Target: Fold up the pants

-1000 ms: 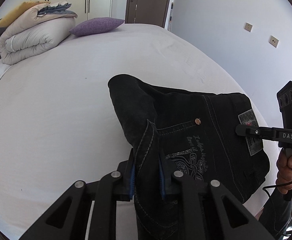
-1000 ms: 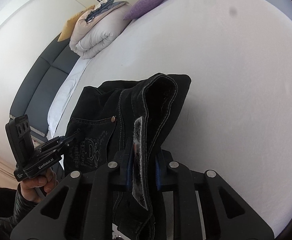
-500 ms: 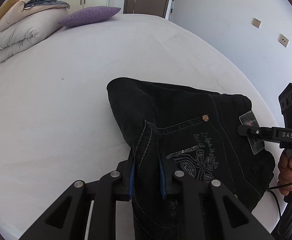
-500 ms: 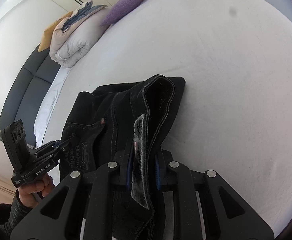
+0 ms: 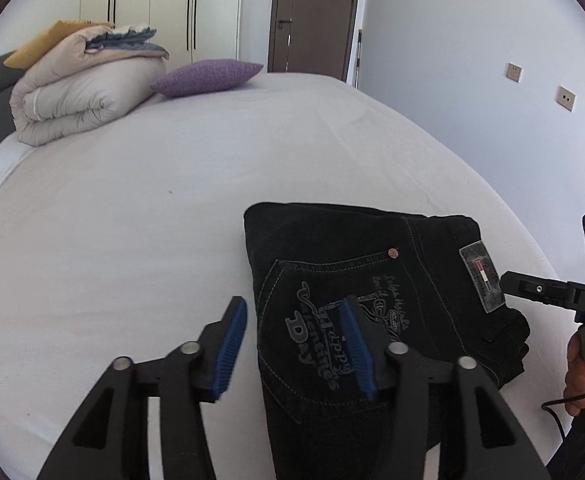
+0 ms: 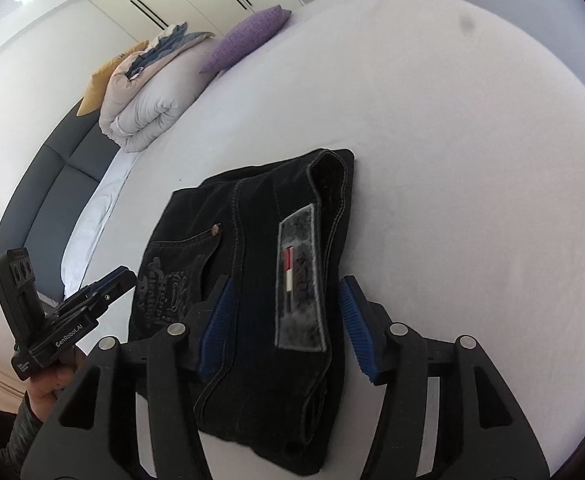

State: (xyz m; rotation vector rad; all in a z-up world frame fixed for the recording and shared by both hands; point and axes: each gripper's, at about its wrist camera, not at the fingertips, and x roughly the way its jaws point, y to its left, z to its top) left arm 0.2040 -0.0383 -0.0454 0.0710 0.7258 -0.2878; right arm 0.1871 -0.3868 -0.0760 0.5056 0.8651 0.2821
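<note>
A wide bed (image 5: 180, 184) with a smooth white sheet carries everything. Folded black jeans (image 5: 356, 280) lie flat on its near part; well apart at the far end rest a rolled beige duvet (image 5: 80, 100) and, just beside it, a purple cushion (image 5: 206, 76).

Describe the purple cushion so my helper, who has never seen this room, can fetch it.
Start at the big white bed and look to its far end, before the wardrobe doors. There a rolled beige duvet lies, and the purple cushion sits right beside it. It is the only purple thing there, small and pointed at the corners.
</note>
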